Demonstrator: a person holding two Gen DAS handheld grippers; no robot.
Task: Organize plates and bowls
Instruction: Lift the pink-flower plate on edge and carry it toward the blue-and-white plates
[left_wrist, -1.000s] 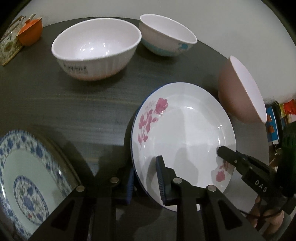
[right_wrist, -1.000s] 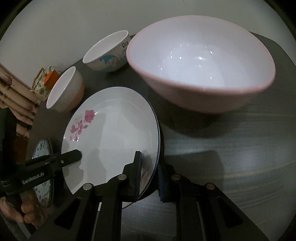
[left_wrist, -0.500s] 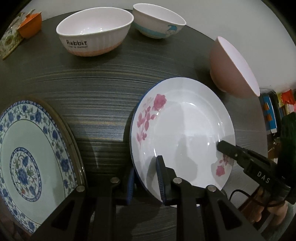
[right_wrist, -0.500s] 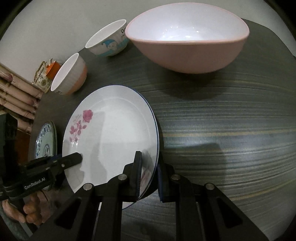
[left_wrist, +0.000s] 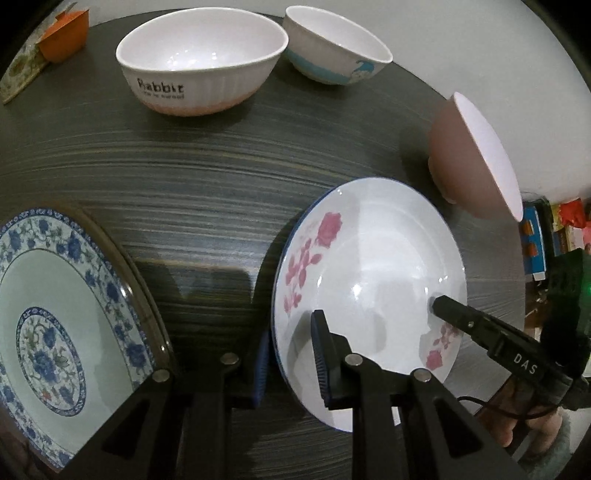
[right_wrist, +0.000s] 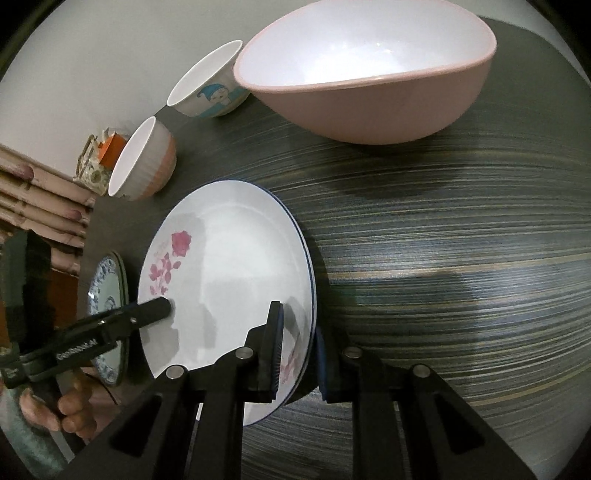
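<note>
Both grippers, left (left_wrist: 290, 360) and right (right_wrist: 297, 352), clamp opposite rims of one rose plate (left_wrist: 373, 258) held above the table (left_wrist: 203, 206). Three bowls (left_wrist: 201, 64) stand behind it. One blue plate (left_wrist: 48, 317) lies at left.

White plate with pink roses (left_wrist: 373, 273), thin blue rim, held tilted above the dark table between both grippers. Blue-patterned plate (left_wrist: 48, 314) lies flat, left of the left gripper. Ahead: ribbed "Rabbit" bowl (left_wrist: 199, 70) and blue-banded bowl (left_wrist: 332, 48), upright; large pink bowl (right_wrist: 369, 70) ahead of the right gripper.
</note>
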